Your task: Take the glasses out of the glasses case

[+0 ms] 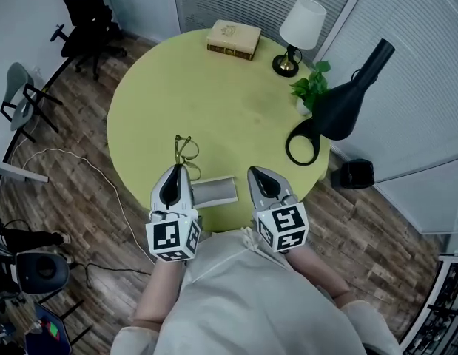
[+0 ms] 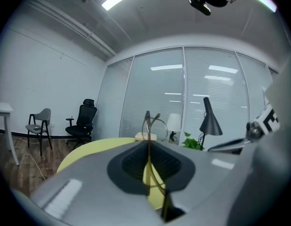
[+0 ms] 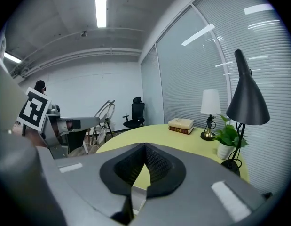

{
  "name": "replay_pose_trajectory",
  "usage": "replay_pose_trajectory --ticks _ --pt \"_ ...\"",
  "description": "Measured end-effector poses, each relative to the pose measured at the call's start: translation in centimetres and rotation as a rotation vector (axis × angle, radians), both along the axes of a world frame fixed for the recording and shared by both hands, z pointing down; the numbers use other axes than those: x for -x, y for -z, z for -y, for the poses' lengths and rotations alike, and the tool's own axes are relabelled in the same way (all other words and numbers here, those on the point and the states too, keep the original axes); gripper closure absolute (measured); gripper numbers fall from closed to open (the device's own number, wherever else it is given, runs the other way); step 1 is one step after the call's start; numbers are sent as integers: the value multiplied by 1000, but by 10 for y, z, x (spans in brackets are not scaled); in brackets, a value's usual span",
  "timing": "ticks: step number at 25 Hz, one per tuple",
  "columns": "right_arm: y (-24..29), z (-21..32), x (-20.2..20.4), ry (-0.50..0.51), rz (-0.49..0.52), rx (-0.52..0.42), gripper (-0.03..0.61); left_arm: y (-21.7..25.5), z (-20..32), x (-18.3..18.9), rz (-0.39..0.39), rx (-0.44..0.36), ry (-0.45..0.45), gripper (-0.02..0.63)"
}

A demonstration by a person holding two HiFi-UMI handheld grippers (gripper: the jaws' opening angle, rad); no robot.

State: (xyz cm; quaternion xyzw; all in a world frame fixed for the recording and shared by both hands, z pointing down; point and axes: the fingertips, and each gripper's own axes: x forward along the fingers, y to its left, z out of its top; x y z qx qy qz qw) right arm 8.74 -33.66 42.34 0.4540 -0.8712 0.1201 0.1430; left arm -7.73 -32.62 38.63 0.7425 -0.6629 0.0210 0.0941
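Glasses (image 1: 187, 151) in closed left gripper (image 1: 177, 170)

glasses case (image 1: 216, 191) end behind left gripper (image 1: 177, 168), glasses (image 1: 186, 151) partly hidden

Left gripper (image 2: 148, 147) jaws clamped on glasses (image 2: 148, 122); table (image 2: 89, 150) beyond.

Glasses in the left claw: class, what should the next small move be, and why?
Probably lower the left claw and set the glasses on the table beside the case: the shut claw already holds them clear of the case, up in the air.
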Motion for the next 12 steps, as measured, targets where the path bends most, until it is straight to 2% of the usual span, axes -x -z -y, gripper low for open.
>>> replay_pose_trajectory --ticks 12 --pt "7 -12 8 50 2 -4 580 3 -13 -1 -8 1 21 598"
